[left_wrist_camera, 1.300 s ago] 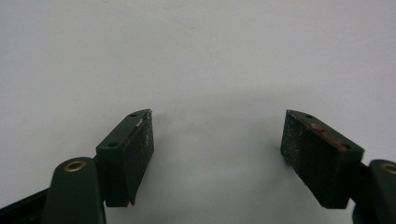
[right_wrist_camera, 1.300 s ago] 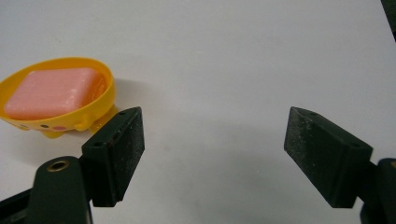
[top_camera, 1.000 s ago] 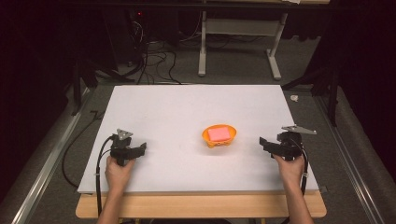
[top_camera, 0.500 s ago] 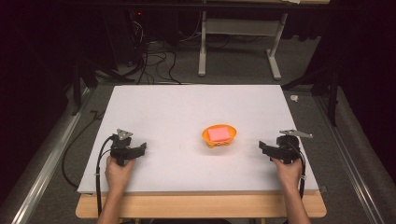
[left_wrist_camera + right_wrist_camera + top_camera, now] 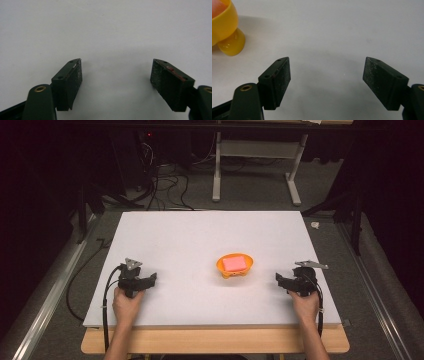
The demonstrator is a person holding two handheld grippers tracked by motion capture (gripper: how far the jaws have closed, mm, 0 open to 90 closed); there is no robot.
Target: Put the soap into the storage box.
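An orange bowl (image 5: 235, 265) with a pink block (image 5: 234, 263) inside it stands on the white table (image 5: 200, 245), right of centre. My right gripper (image 5: 280, 281) rests on the table to the bowl's right, open, with nothing between its pads. In the right gripper view its jaws (image 5: 327, 82) stand wide apart and the orange bowl (image 5: 224, 27) shows at the upper left, apart from them. My left gripper (image 5: 150, 279) lies near the front left of the table, open and empty; in the left gripper view the gripper (image 5: 116, 83) spreads over bare white surface.
The table's wooden front edge (image 5: 215, 340) runs below my hands. Cables (image 5: 160, 185) and a grey desk frame (image 5: 250, 165) lie on the floor beyond the table. Metal rails (image 5: 45, 295) flank both sides.
My right gripper has shifted slightly toward me and to the left. The left gripper and the bowl have stayed where they were.
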